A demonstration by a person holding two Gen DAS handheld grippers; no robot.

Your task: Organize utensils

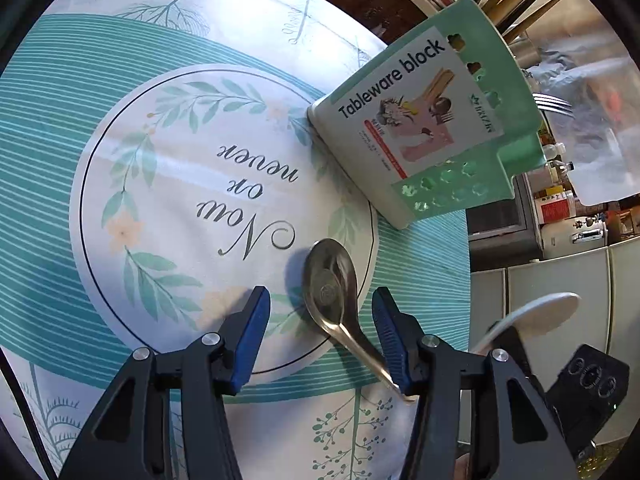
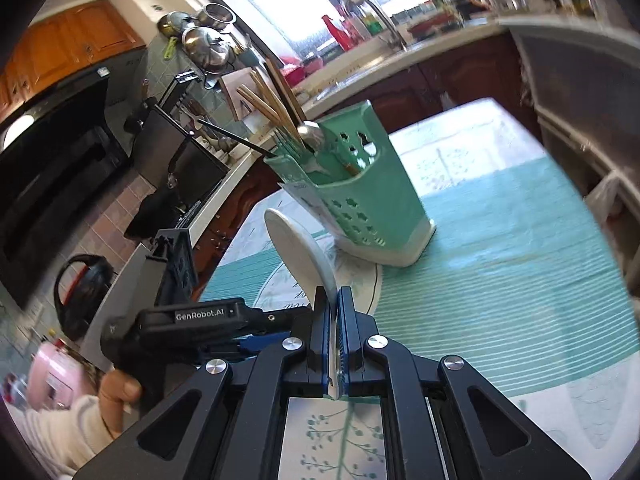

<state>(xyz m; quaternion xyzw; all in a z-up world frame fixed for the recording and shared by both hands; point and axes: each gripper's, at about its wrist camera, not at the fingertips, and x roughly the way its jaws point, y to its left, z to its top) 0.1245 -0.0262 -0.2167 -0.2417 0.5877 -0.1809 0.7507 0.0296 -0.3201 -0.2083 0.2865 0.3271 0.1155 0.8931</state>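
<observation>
Currently left gripper (image 1: pixel 320 334) fingers spread around steel spoon (image 1: pixel 330 280) near the holder (image 1: pixel 420 128); handle tip hidden. Right gripper (image 2: pixel 334 306) fingers clamp white spoon (image 2: pixel 298 246).

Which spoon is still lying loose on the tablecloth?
The metal spoon, between the open left hand-held gripper; the white spoon is clamped in the right one.
</observation>
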